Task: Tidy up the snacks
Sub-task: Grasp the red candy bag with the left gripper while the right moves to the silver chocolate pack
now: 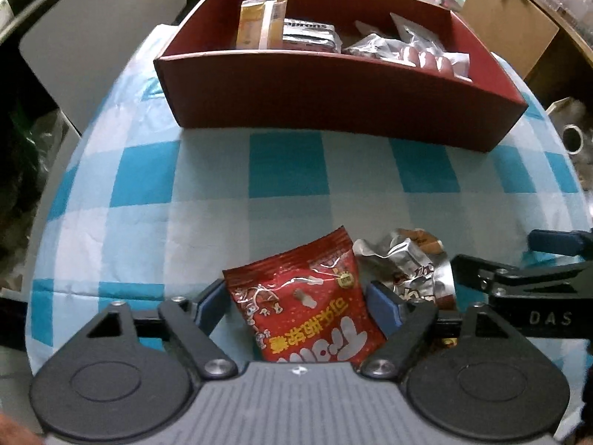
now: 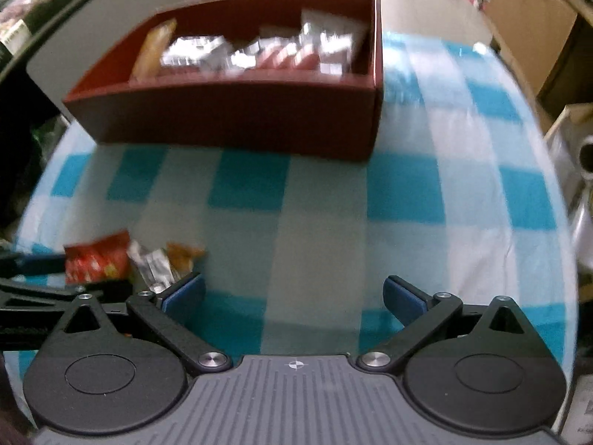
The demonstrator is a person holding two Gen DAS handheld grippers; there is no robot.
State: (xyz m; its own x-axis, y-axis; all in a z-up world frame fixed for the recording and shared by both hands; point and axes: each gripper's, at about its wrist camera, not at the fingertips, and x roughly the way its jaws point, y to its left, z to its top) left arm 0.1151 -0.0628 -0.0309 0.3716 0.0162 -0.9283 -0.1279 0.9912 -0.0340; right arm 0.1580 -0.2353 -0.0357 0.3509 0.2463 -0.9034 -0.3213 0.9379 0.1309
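A red snack bag [image 1: 296, 282] lies on the blue-checked tablecloth [image 1: 285, 170] between the fingers of my left gripper [image 1: 298, 306]. The jaws stand open, and a small gap shows beside the left pad. A crumpled silver and brown packet [image 1: 407, 263] lies just right of the bag. The dark red box [image 1: 333, 100] stands at the table's far side and holds several snack packs. My right gripper [image 2: 292, 296] hangs open over bare cloth with nothing between its fingers. The silver packet [image 2: 155, 265] and the red bag [image 2: 96, 261] lie to its left.
A brown cardboard box [image 1: 507, 29] stands beyond the table at the back right. A grey panel [image 1: 92, 44] stands at the left. A roll of tape [image 1: 572, 137] sits off the table's right edge. The right wrist view is blurred.
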